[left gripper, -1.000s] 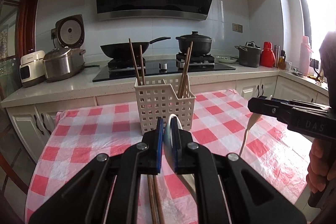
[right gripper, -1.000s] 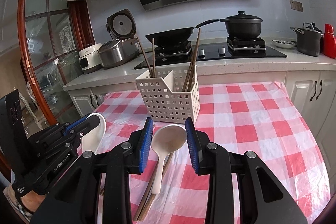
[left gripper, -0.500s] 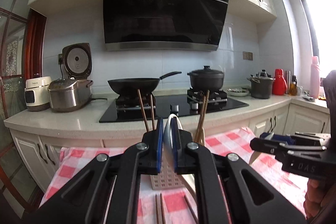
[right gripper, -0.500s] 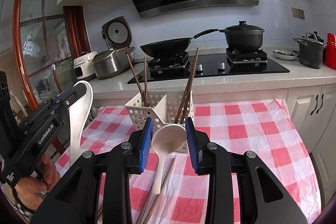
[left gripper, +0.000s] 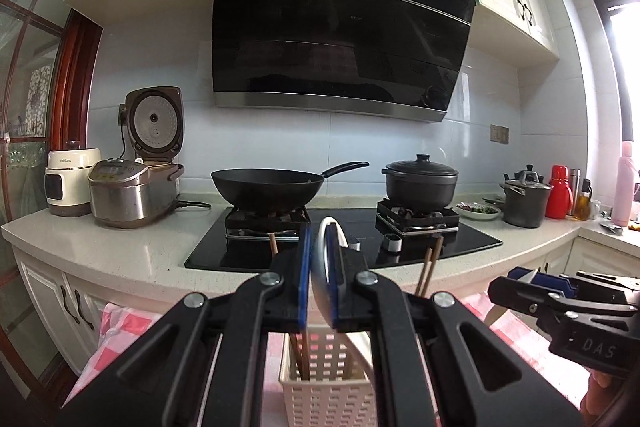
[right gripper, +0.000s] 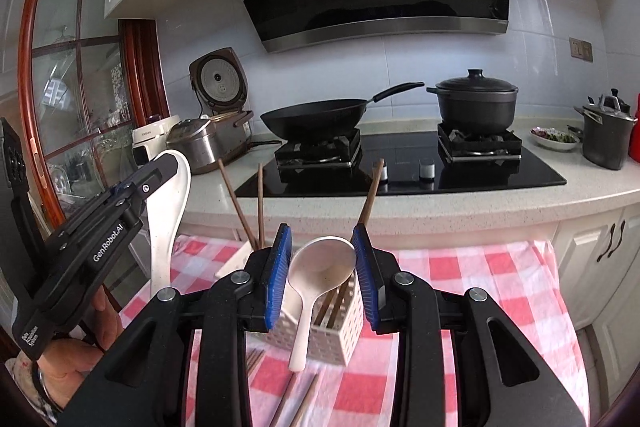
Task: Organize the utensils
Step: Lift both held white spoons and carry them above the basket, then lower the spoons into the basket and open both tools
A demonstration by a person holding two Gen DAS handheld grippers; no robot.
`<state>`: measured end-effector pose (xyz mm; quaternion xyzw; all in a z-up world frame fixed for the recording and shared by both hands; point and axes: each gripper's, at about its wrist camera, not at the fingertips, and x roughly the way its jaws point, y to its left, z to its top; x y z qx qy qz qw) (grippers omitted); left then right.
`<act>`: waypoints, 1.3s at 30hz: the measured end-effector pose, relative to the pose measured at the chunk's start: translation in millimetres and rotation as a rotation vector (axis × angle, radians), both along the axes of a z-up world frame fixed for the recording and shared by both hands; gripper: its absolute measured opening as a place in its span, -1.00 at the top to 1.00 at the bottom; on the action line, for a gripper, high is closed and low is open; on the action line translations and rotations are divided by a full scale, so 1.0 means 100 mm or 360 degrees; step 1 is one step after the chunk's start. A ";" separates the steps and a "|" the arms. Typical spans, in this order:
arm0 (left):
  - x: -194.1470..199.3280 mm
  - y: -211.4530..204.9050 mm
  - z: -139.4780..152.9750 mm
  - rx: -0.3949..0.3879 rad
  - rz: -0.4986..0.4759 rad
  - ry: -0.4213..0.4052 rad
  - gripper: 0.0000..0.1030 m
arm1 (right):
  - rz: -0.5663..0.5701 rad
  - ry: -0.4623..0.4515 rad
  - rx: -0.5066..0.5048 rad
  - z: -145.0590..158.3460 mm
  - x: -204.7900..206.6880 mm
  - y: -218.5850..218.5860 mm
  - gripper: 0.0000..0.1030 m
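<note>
A kitchen was shown, with a black hob, a wok (right gripper: 316,117) and a lidded pot (right gripper: 474,103) on the far counter, and a red-checked tablecloth (right gripper: 472,291) on the near table. A white perforated utensil basket (right gripper: 336,327) stood on the cloth, with several chopsticks (right gripper: 370,195) already upright in it and more chopsticks lying loose in front of it. The left gripper (left gripper: 318,279) was clenched edge-on around a white spoon (left gripper: 322,267), held above the basket. The right gripper (right gripper: 320,279) was closed on the bowl of a second white spoon (right gripper: 316,279), its handle hanging down in front of the basket. The carrying step was judged to be in hand. The next move was judged to require each handle to be aligned over a free compartment, lowered clear of the chopsticks, and released.
</note>
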<state>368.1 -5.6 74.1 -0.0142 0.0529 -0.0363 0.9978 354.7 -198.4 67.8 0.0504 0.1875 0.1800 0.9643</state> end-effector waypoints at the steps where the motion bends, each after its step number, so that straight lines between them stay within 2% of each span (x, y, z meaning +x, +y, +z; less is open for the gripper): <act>1: 0.04 0.00 0.01 0.0001 0.0005 -0.0002 0.85 | 0.0002 -0.0004 0.0004 0.02 0.04 0.00 0.40; 9: 0.48 0.02 -0.01 -0.0026 0.0058 0.0017 0.85 | 0.0016 0.0001 -0.0002 0.04 0.42 0.07 0.40; 16: 0.75 0.07 -0.17 -0.0005 0.0209 -0.0042 0.85 | 0.0030 0.0013 -0.0031 -0.05 0.67 0.18 0.40; 22: 0.82 0.16 -0.42 -0.0084 0.0362 -0.0086 0.85 | 0.0049 0.0032 -0.0093 -0.20 0.73 0.31 0.40; 33: 0.81 0.09 -0.68 -0.0074 0.0467 -0.0118 0.85 | 0.0061 0.0084 -0.0087 -0.40 0.76 0.30 0.40; 39: 0.78 0.04 -0.81 -0.0064 0.0468 -0.0085 0.82 | 0.0091 0.0114 -0.0076 -0.46 0.74 0.29 0.39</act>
